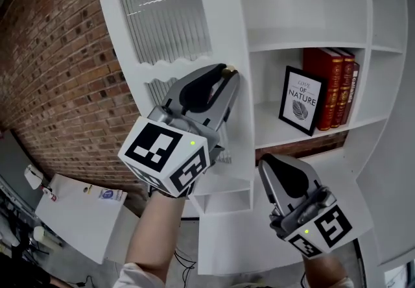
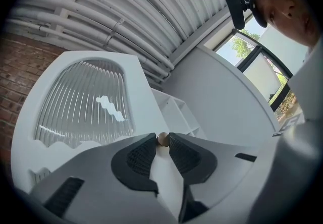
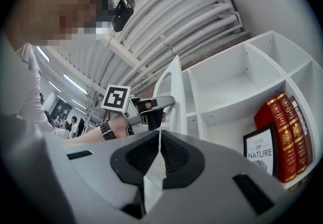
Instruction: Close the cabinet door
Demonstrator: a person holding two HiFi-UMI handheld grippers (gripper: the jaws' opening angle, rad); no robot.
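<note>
The white cabinet door point(image 1: 133, 79) with a ribbed glass pane point(image 1: 162, 11) stands partly open, swung out to the left of the cabinet point(image 1: 305, 43). My left gripper point(image 1: 227, 78) is at the door's free edge, and its pads close on the small brass knob point(image 1: 229, 71). In the left gripper view the knob point(image 2: 163, 139) sits snug between the two tips of the left gripper point(image 2: 162, 137). My right gripper point(image 1: 267, 161) hovers lower, in front of the shelves, shut and empty. In the right gripper view the right gripper point(image 3: 159, 133) points at the door's edge point(image 3: 175, 92).
On the middle shelf stand red books point(image 1: 334, 85) and a framed "Nature" print point(image 1: 302, 100). The upper shelf point(image 1: 305, 1) holds nothing. A brick wall point(image 1: 58, 72) is behind the door at the left. A white box point(image 1: 78, 215) sits on the floor at the lower left.
</note>
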